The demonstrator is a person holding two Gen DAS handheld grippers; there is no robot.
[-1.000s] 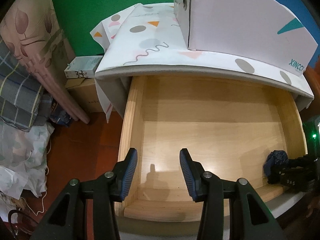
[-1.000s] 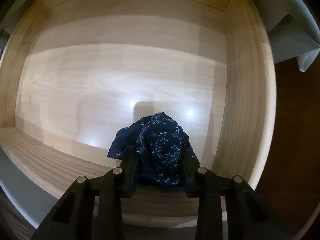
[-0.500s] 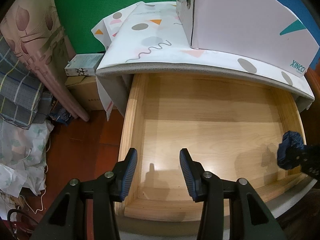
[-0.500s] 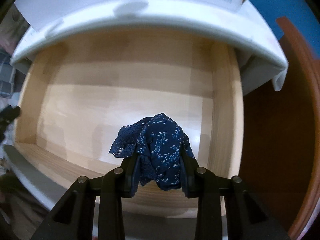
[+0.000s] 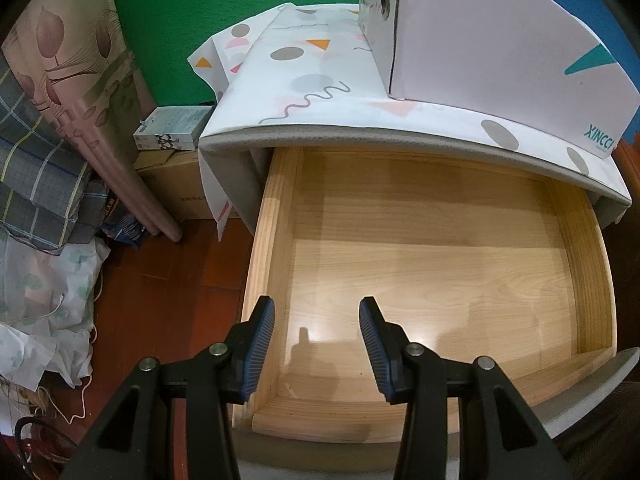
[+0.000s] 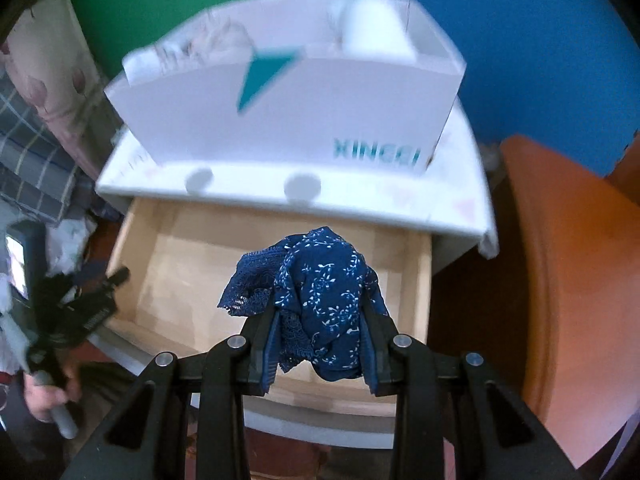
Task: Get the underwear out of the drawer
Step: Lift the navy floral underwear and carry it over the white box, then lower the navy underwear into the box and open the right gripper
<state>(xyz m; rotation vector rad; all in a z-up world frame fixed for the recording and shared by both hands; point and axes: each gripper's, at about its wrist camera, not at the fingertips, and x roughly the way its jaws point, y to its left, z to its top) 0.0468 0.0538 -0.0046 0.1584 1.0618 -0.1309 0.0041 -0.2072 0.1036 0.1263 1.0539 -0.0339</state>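
My right gripper (image 6: 320, 344) is shut on navy blue floral underwear (image 6: 316, 288) and holds it high above the open wooden drawer (image 6: 420, 280). In the left wrist view the drawer (image 5: 276, 224) is pulled out from under the white patterned tabletop (image 5: 312, 88), and nothing lies on its bare floor. My left gripper (image 5: 317, 344) is open and empty, hovering over the drawer's front left corner. It also shows at the left edge of the right wrist view (image 6: 80, 312), held in a hand.
A white XINCCI box (image 6: 296, 108) stands on the tabletop. An orange-brown wooden panel (image 6: 560, 280) is to the drawer's right. Cardboard boxes (image 5: 176, 184), a rolled pink mat (image 5: 100, 120) and bedding (image 5: 36, 184) crowd the red floor to the left.
My right gripper has lifted the underwear up out of the drawer and drawn back; it has left the left wrist view. My left gripper has stayed still and open.
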